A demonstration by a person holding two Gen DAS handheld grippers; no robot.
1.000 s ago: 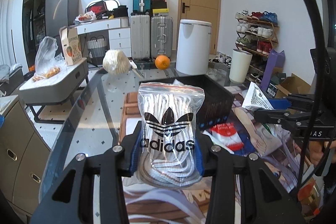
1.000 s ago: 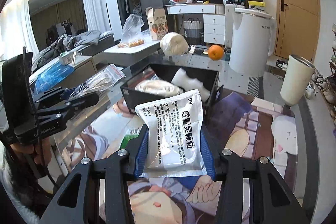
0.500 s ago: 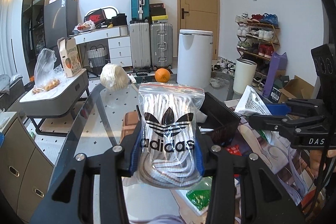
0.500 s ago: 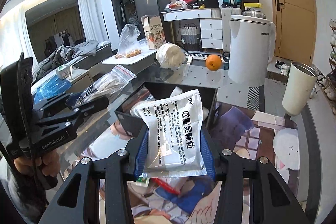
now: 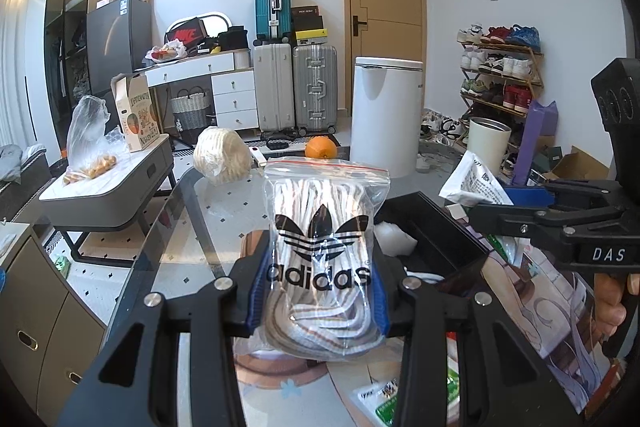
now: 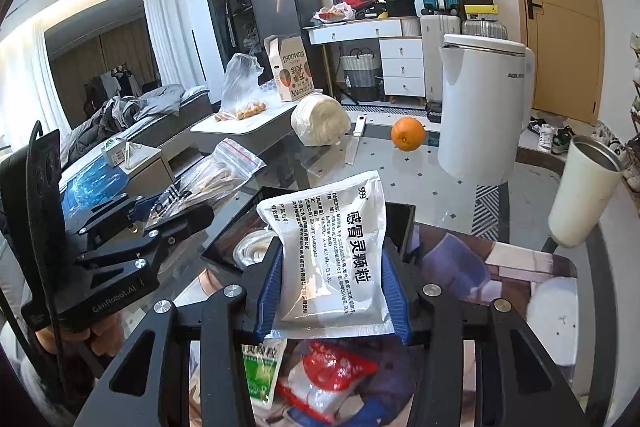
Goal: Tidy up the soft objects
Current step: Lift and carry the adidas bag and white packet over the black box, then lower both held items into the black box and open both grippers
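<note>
The left gripper (image 5: pixel 318 301) is clamped on a clear zip bag of white laces with a black Adidas logo (image 5: pixel 323 259), held above the glass table (image 5: pixel 224 227). The right gripper (image 6: pixel 332 297) grips a white foil sachet with Chinese print (image 6: pixel 334 259). Just beyond both sits the black rectangular bin (image 5: pixel 444 231); farther off, 1 orange (image 6: pixel 408 134).

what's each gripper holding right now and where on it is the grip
The left gripper pinches the adidas zip bag by its lower sides; the right gripper pinches the white sachet by its lower sides.
</note>
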